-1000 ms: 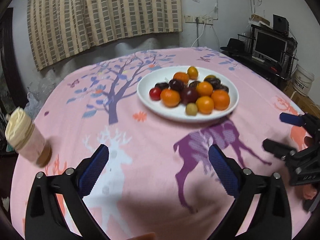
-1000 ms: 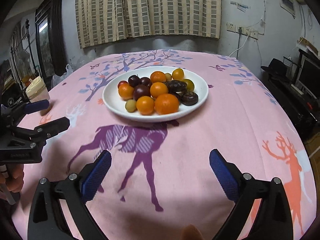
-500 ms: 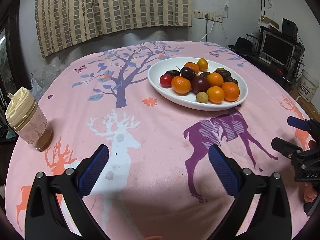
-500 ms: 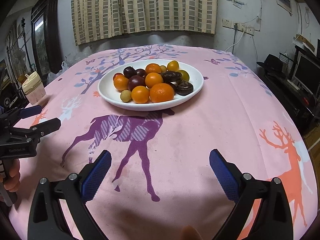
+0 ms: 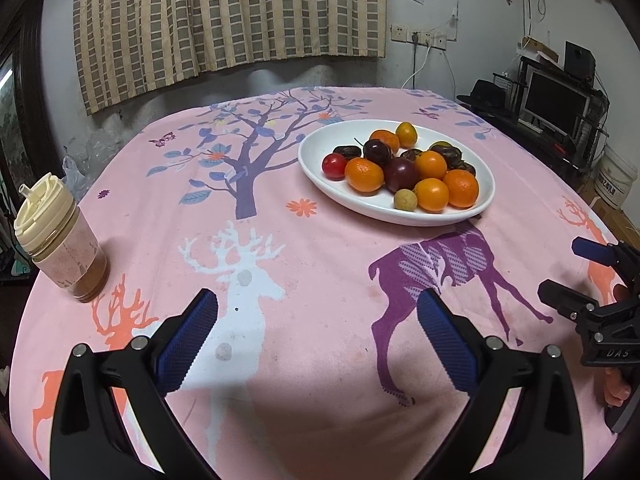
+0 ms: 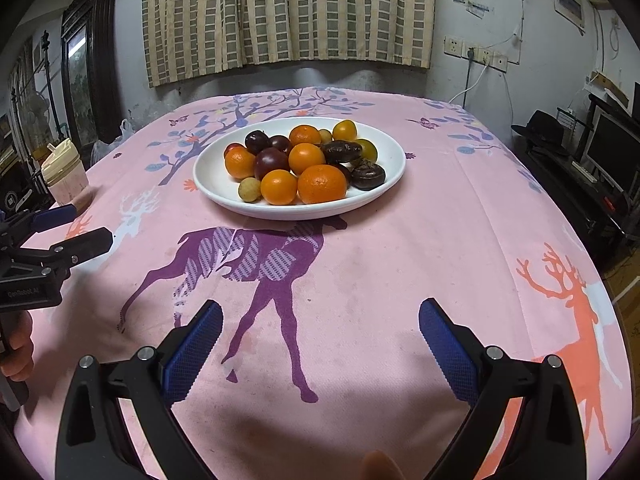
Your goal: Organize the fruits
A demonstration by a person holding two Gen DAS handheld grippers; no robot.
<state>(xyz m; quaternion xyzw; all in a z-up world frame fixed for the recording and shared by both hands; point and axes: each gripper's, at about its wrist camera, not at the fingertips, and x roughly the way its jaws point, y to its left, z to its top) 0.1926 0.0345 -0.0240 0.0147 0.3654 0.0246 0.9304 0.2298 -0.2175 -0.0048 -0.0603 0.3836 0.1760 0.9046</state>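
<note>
Covering table: pink deer-print cloth (image 5: pixel 320 280) | curtain (image 5: pixel 224 20) behind | both hand-held grippers (image 5: pixel 316 324) (image 6: pixel 320 328) apart, empty

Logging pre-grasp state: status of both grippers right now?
Left gripper: open, holding nothing, over the tablecloth.
Right gripper: open, holding nothing, short of the fruit plate.
</note>
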